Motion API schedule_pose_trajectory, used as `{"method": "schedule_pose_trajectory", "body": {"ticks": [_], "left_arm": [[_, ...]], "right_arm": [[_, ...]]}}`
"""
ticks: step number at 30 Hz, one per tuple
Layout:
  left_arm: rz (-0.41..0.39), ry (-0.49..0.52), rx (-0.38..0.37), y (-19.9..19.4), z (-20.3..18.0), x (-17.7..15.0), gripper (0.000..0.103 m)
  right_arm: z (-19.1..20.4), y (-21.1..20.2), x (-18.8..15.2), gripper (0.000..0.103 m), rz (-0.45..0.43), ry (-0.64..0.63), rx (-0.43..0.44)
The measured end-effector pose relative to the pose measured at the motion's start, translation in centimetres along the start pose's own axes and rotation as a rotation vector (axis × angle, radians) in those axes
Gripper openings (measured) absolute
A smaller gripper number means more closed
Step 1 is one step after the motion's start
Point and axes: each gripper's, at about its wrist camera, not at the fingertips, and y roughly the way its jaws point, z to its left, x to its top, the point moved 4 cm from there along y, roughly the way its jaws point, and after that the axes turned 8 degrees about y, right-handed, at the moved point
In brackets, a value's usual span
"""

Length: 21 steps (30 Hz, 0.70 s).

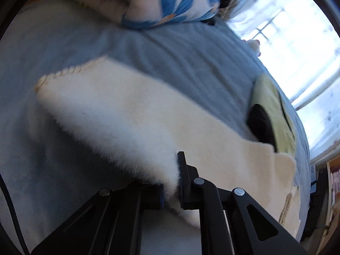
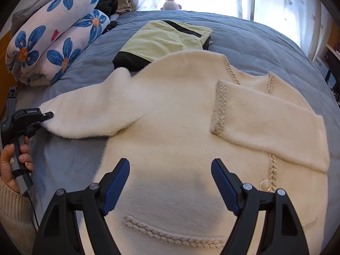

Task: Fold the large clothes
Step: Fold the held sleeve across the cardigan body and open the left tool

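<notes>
2 grippers work a cream jacket (image 2: 180, 114) on a blue bed (image 2: 255, 42): left gripper (image 2: 45, 114) clamps the outstretched sleeve's cuff edge; right gripper (image 2: 170, 182) hovers, fingers apart, above the front.

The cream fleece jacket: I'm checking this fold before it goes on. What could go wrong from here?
1. The left gripper pinches only the cuff tip of the cream fleece jacket; the fluffy sleeve may slip out.
2. The right gripper hangs open, so the body may drag.
3. The folded green garment touches the shoulder and may shift.
</notes>
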Motion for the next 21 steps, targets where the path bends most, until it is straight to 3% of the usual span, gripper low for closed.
{"method": "schedule_pose_trajectory", "body": {"ticks": [4, 8, 11, 15, 19, 21], "left_arm": [[-0.079, 0.112, -0.08, -4.2, -6.9, -0.4, 0.006], [-0.092, 0.237, -0.169, -7.2, -14.8, -2.4, 0.006], [-0.049, 0.325, -0.261, -8.3, -20.7, -5.3, 0.006], [0.015, 0.464, -0.325, -8.1, -28.3, -11.0, 0.006], [0.108, 0.557, -0.357, -6.1, -33.1, -16.8, 0.006], [0.177, 0.608, -0.326, -4.0, -34.8, -20.2, 0.007]], "right_arm": [[-1.8, -0.9, 0.3, 0.079, -0.016, 0.049, 0.009], [-4.3, -2.7, 0.7, 0.079, -0.055, 0.107, 0.015], [-6.8, -4.3, 1.1, 0.079, -0.093, 0.155, 0.012], [-11.4, -6.2, 1.1, 0.079, -0.131, 0.244, -0.001], [-16.3, -6.9, 0.7, 0.079, -0.142, 0.312, -0.057], [-18.6, -6.8, 0.2, 0.079, -0.126, 0.347, -0.096]]}}
